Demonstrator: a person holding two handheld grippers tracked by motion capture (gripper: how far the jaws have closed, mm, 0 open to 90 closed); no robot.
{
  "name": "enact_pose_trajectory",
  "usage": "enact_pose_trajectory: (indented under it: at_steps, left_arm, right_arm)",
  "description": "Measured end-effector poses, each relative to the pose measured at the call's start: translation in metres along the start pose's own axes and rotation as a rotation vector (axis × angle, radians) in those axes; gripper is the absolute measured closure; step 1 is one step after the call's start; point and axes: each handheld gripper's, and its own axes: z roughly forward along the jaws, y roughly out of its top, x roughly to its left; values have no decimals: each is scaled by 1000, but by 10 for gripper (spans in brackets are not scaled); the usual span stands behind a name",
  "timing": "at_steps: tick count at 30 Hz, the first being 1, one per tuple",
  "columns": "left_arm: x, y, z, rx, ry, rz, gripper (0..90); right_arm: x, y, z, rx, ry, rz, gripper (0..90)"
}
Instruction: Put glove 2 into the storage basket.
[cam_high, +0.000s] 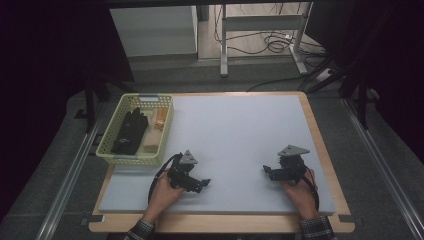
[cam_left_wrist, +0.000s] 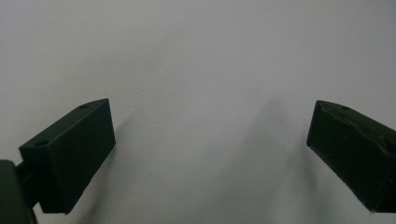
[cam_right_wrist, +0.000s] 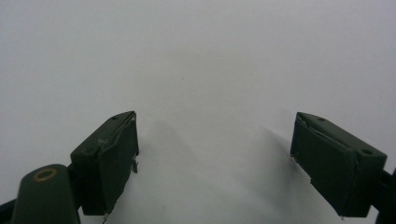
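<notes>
Grey mat (cam_high: 240, 130) is bare btwn both wide-apart jaws, so left gripper (cam_high: 202, 184) & right gripper (cam_high: 267, 171) hold nothing, basket (cam_high: 116, 156) stuff looks untouched.

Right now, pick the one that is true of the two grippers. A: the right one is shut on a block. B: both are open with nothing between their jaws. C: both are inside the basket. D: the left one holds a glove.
B: the left gripper and right gripper each show jaws spread wide over bare grey mat.
</notes>
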Motion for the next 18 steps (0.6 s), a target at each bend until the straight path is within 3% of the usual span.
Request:
enact_pose_trajectory:
  at_steps: [6, 18]
  left_arm:
    - [-4, -1, 3, 9, 33, 29, 9]
    - [-5, -1, 3, 11, 35, 30, 6]
  right_arm:
    - [0, 0, 0, 0, 1, 1, 150]
    - [0, 0, 0, 2, 3, 4, 150]
